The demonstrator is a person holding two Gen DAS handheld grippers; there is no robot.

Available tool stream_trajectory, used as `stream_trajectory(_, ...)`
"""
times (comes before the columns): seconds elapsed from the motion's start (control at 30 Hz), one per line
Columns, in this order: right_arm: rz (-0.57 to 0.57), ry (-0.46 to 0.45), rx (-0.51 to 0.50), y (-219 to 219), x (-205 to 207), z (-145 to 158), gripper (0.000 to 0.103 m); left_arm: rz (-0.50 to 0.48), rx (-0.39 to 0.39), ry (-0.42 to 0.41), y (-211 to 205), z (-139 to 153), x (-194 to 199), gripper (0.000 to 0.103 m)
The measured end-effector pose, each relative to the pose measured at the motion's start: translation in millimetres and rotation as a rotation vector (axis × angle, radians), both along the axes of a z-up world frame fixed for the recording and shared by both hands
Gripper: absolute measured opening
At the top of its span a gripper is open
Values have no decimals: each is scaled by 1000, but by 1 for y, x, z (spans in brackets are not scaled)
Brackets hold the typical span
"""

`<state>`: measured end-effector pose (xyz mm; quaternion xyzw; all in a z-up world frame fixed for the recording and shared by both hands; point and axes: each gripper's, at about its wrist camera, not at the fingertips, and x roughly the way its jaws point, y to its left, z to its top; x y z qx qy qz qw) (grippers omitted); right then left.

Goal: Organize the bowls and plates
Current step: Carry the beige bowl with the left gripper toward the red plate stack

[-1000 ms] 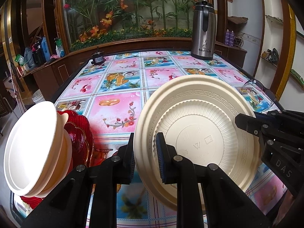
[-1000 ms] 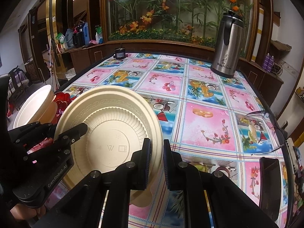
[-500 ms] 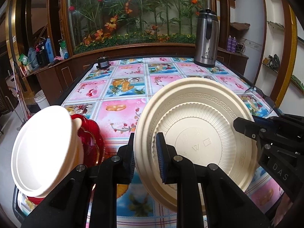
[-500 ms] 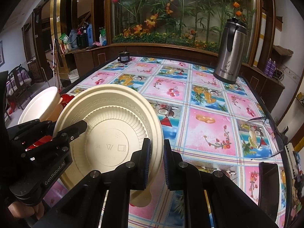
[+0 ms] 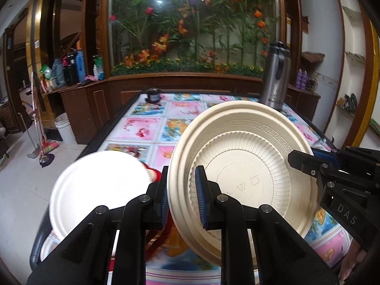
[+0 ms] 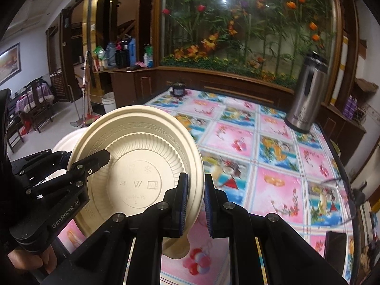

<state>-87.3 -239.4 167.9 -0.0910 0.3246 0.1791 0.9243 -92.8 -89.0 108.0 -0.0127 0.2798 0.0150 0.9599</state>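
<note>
Cream plate was held on edge, tilted, above the patterned worktop. Left gripper fingers clamped one rim, right gripper fingers the opposite rim. White bowls sat just left.

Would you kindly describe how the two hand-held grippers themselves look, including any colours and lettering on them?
Both are matte black with angular linkage arms, silver rivets and blue ribbed pads. The left hand-held gripper carries white "GenRobot.AI" lettering on its body; the right hand-held gripper shows white "DAS". No cables or sleeves are visible.
</note>
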Motion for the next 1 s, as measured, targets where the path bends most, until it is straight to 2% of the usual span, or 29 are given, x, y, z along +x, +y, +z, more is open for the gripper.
stream_trajectory(0.23, 98, -18, -9, 46, 4, 18, 12, 84, -31, -31, 47, 11, -9, 18)
stream_trajectory(0.57, 258, 79, -17, 122, 16, 13, 12, 224, -74, -3, 112, -2, -19, 18)
stream_trajectory(0.77, 288, 134, -25, 152, 25, 3, 12, 267, -118, 26, 134, -14, -16, 18)
stream_trajectory(1.0, 290, 171, -45, 166, 33, -8, 12, 282, -140, 54, 144, -25, -11, 18)
